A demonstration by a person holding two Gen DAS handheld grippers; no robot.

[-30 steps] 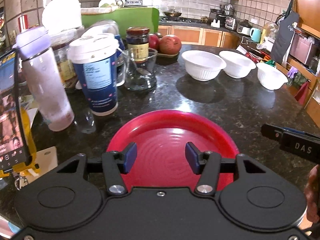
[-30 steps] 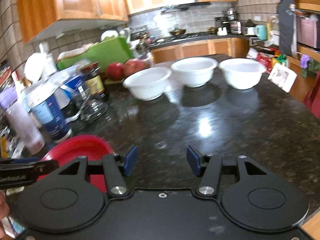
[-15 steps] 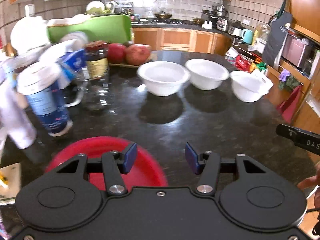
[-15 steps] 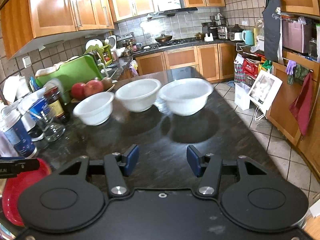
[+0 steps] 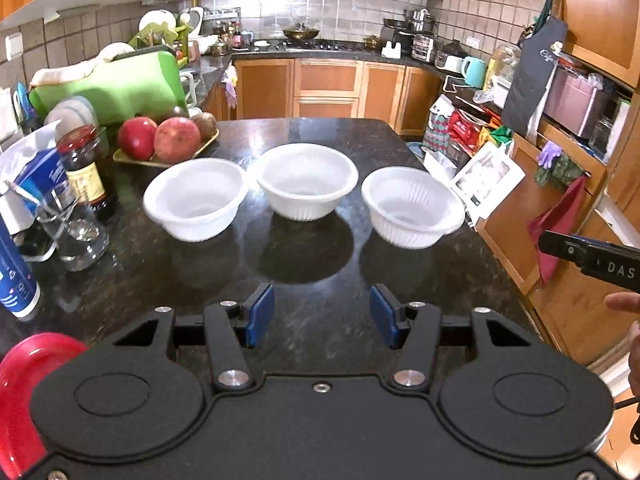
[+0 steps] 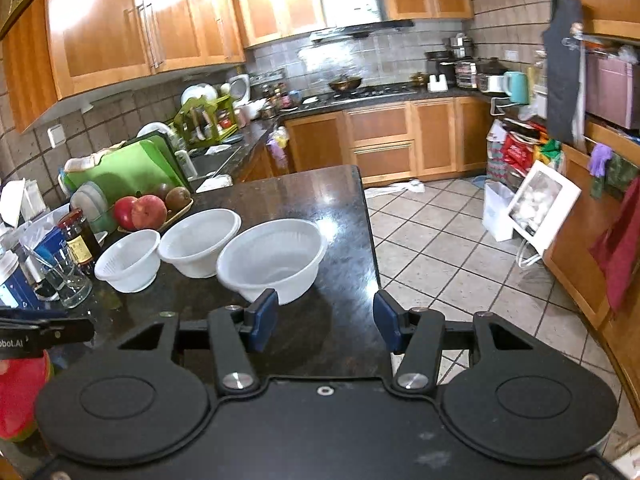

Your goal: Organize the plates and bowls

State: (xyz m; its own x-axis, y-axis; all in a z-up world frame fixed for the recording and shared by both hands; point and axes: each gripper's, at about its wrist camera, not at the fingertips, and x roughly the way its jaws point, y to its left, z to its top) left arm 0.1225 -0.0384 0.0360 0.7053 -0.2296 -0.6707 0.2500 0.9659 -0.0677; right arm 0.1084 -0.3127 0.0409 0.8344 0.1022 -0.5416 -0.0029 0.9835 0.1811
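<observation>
Three white bowls stand in a row on the dark stone counter [image 5: 320, 272]: a left bowl [image 5: 196, 200], a middle bowl [image 5: 306, 188] and a right bowl [image 5: 412, 208]. My left gripper [image 5: 322, 312] is open over bare counter, short of the middle bowl. In the right wrist view the nearest bowl [image 6: 272, 260] sits just beyond the left fingertip of my right gripper [image 6: 326, 316], whose jaws are closing with nothing between them. A red plate [image 5: 24, 380] shows at the lower left corner, partly hidden by the gripper body.
A tray of red fruit [image 5: 160, 140], a dark jar [image 5: 82, 168], a glass [image 5: 74, 236] and a blue cup [image 5: 12, 276] crowd the counter's left side. The counter's right edge [image 6: 370, 240] drops to a tiled floor [image 6: 460, 248]. A hand [image 5: 628, 320] shows at the right.
Both grippers have swept right along the counter, away from the red plate and toward the white bowls. The plate has slid to the lower left corner of both views.
</observation>
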